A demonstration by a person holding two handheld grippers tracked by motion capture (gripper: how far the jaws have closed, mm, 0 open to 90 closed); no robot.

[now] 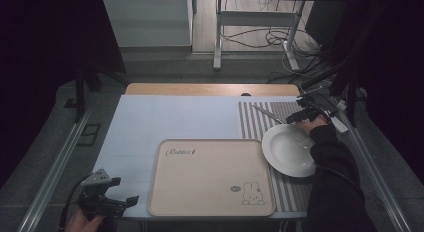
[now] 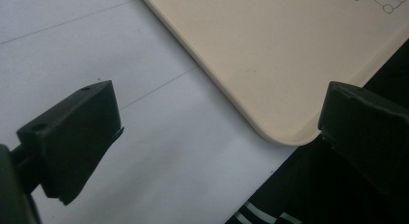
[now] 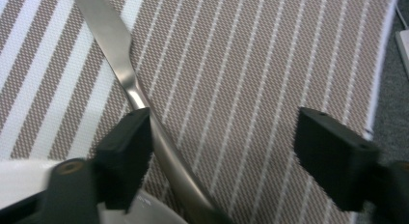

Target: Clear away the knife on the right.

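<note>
While the left gripper [image 1: 131, 199] hovers off the near left corner of the table, its jaws stand spread wide with nothing between them; in the left gripper view they frame the rounded corner of the beige tray [image 2: 270, 55] and the pale blue table cover [image 2: 144, 137] beside it. The tray lies flat in the middle of the table, printed with a small rabbit drawing [image 1: 252, 193] near its right front corner.

On the far right, the right gripper [image 1: 295, 118] sits low over the striped placemat [image 1: 255, 123], just beyond the white plate [image 1: 290, 151]. Its jaws are spread apart and press on nothing. The metal knife [image 3: 120, 64] lies on the placemat, its blade pointing away to the left in the high view. In the right gripper view the handle runs just beside the inner face of the left-hand jaw, and the other jaw stands well clear of it. The plate's rim [image 3: 29, 171] shows under that same jaw.
</note>
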